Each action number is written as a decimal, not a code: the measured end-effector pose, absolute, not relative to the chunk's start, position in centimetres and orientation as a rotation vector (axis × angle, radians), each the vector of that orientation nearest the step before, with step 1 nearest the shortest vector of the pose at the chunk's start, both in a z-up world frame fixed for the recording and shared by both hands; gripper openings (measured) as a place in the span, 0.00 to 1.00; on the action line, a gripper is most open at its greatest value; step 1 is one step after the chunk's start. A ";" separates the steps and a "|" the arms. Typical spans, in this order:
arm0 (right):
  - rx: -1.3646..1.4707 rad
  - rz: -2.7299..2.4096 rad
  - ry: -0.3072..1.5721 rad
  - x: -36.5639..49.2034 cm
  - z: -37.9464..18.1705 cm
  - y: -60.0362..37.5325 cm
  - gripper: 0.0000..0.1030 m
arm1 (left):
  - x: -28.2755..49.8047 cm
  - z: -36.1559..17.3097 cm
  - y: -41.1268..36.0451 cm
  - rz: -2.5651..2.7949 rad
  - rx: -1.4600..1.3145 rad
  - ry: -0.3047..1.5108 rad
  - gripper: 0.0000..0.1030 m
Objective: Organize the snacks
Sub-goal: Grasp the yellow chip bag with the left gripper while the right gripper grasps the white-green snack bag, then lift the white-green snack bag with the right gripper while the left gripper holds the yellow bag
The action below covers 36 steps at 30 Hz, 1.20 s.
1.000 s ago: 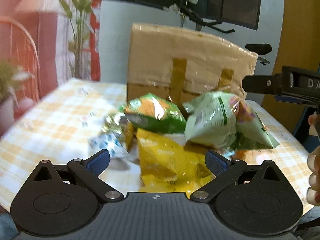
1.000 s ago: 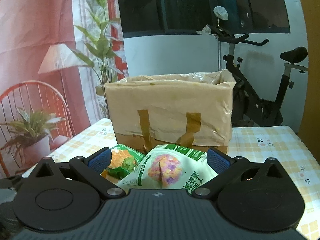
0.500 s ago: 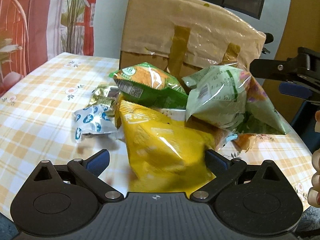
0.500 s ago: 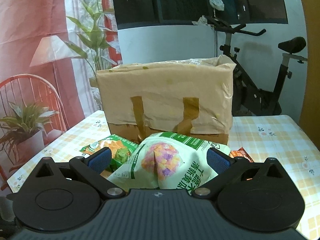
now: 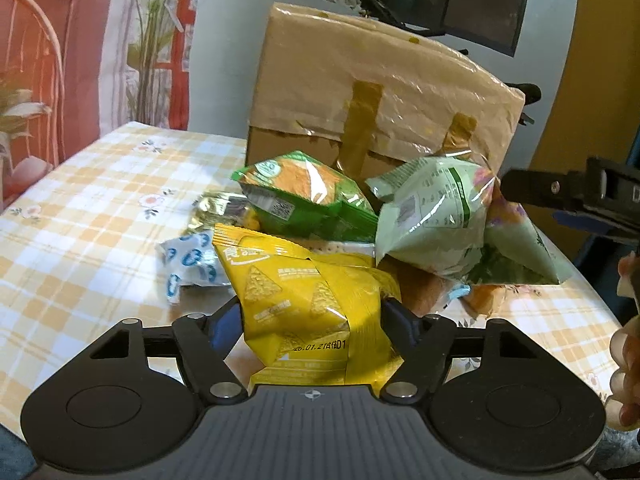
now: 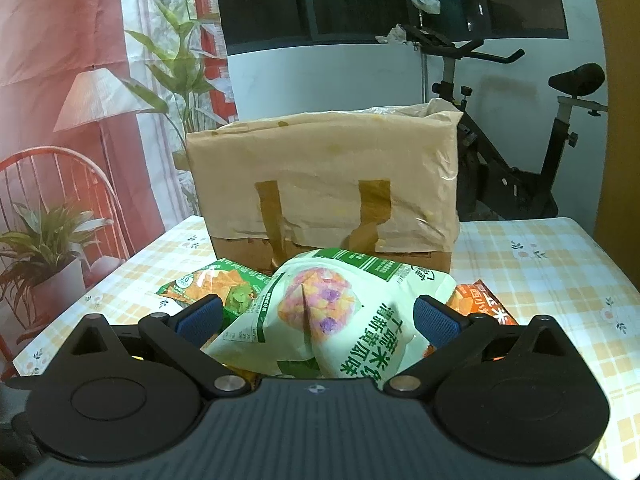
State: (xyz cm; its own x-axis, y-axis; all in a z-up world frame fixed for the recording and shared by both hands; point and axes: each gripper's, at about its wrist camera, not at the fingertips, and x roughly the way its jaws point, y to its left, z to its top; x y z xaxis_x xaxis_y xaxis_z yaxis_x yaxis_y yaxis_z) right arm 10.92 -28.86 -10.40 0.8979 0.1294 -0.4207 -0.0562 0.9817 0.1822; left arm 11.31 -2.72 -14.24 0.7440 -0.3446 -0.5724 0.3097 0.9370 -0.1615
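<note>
A yellow snack bag [image 5: 304,284] lies at the front of a heap of snacks on the checked table [image 5: 80,208]. My left gripper [image 5: 310,320] is closing on it, and both pads press into its sides and crease it. Behind it lie a green bag [image 5: 304,196] and a pale green bag [image 5: 432,224]. My right gripper [image 6: 318,314] stands open with the pale green bag [image 6: 332,320] between its fingers, pads apart from it. A tall cardboard box [image 6: 328,176] lined with plastic stands open-topped behind the heap.
A blue-and-white packet [image 5: 188,264] and a shiny packet lie left of the heap, an orange packet [image 6: 484,304] right of it. An exercise bike [image 6: 520,160] stands behind the table, a chair and potted plant [image 6: 44,240] to the left. A person's hand [image 5: 628,352] shows at right.
The left gripper's fingers have come together from wide open onto the yellow bag, which now sits pinched between them. The right gripper has edged closer to the pale green bag.
</note>
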 end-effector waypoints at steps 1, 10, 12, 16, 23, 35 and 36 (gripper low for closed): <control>0.172 0.094 0.446 10.9 -10.5 -28.9 1.00 | 11.2 -14.0 -2.5 -0.356 -0.057 0.633 0.73; 0.193 0.084 0.468 10.8 -11.1 -29.2 1.00 | 10.3 -12.3 -1.3 -0.309 -0.059 0.565 0.72; 0.191 0.081 0.467 10.8 -11.1 -29.1 1.00 | 10.3 -12.0 -1.0 -0.300 -0.066 0.559 0.72; 0.190 0.076 0.472 10.8 -11.2 -29.3 1.00 | 10.1 -11.4 -0.6 -0.275 -0.074 0.521 0.72; 0.118 0.043 0.485 11.2 -11.5 -29.1 1.00 | 9.6 -10.4 -0.1 -0.258 -0.089 0.450 0.72; -0.190 0.067 0.544 12.9 -13.2 -27.0 1.00 | 9.8 -10.8 0.3 -0.260 -0.116 0.451 0.72; -0.204 0.066 0.552 13.3 -13.4 -26.8 1.00 | 9.8 -10.8 0.4 -0.260 -0.117 0.453 0.72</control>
State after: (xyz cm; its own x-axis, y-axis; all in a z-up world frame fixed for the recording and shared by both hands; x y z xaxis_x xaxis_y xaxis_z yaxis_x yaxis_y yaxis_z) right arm 13.26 -26.83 -13.43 0.8501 0.0073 -0.5266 -0.1165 0.9777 -0.1745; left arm 9.80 0.37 -10.83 0.8669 -0.2735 -0.4168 0.2216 0.9603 -0.1693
